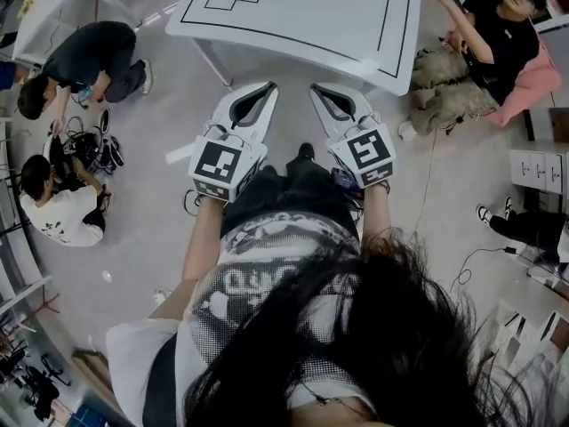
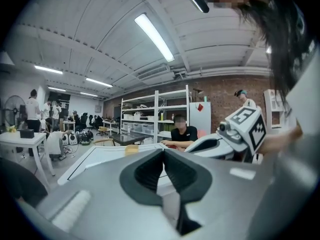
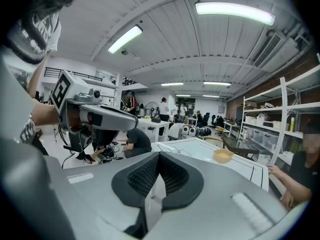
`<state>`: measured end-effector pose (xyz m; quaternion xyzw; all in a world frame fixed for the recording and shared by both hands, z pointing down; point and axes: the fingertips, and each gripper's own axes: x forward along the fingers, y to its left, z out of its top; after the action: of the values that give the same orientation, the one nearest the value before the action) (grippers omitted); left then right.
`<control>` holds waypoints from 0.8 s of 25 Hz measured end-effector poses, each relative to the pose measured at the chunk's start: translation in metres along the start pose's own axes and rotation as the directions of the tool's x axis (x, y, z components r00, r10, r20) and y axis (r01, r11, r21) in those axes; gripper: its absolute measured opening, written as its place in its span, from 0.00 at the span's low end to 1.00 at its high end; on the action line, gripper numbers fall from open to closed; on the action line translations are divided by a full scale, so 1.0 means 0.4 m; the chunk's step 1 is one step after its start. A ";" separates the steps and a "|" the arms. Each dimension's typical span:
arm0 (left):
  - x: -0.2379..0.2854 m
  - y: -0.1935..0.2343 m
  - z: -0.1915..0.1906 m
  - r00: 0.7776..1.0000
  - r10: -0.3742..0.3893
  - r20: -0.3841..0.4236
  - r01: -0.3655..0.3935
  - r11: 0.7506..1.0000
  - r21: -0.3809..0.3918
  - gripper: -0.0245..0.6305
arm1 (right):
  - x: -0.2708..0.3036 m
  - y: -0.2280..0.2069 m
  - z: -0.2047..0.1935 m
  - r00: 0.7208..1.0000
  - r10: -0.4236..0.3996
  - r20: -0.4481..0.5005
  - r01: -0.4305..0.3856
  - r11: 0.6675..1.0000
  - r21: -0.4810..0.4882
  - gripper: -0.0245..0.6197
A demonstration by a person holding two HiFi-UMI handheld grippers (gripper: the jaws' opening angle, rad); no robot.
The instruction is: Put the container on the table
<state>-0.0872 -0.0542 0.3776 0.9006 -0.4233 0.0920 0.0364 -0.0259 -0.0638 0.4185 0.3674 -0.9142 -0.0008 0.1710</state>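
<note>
Head view: you hold the left gripper (image 1: 265,92) at 11 o'clock and the right gripper (image 1: 322,92) at 1 o'clock. Both are aimed at the white bench (image 1: 356,25) ahead.

Fingers: in the left gripper view the two dark pads meet at the tips with nothing between them. The right gripper view shows the same, pressed together and empty.

Container (image 3: 223,155): a small, shallow, tan, open-topped tub. It already stands on the bench near the far edge, well apart from both grippers.
- Head view: at 12 o'clock, cut off by the top edge.
- Right gripper view: at about 3 o'clock from the fingers.
- Left gripper view: at about 11 o'clock.

Contents cannot be made out from here.

Handling (a judgement):
- It looks like thin plastic or moulded fibre, so it is probably very light, fairly stiff at the rim and springy in the wall.
- The smooth bench gives it little hold, so a sideways nudge would likely make it skate away.
- Spread the fingers first. Then take the near wall at the rim, one finger inside and one outside, and pinch gently so the wall does not buckle.
- Keep it upright when you lift it.

A seated person (image 1: 498,25) at 2 o'clock reaches toward the bench edge, so mind that side.
</note>
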 end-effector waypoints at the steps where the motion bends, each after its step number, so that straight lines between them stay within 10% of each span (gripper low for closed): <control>1: -0.010 -0.001 0.001 1.000 -0.003 0.005 0.003 1.000 0.001 0.04 | 0.000 0.011 0.002 1.000 0.000 0.001 0.000 1.000 -0.002 0.04; 20: -0.086 -0.025 -0.036 0.999 -0.041 0.007 0.041 0.999 -0.013 0.04 | -0.007 0.098 -0.016 1.000 -0.015 -0.018 0.015 1.000 -0.024 0.04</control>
<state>-0.1030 -0.0200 0.3849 0.9091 -0.4054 0.0853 0.0428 -0.0486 -0.0324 0.4286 0.3720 -0.9098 -0.0098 0.1835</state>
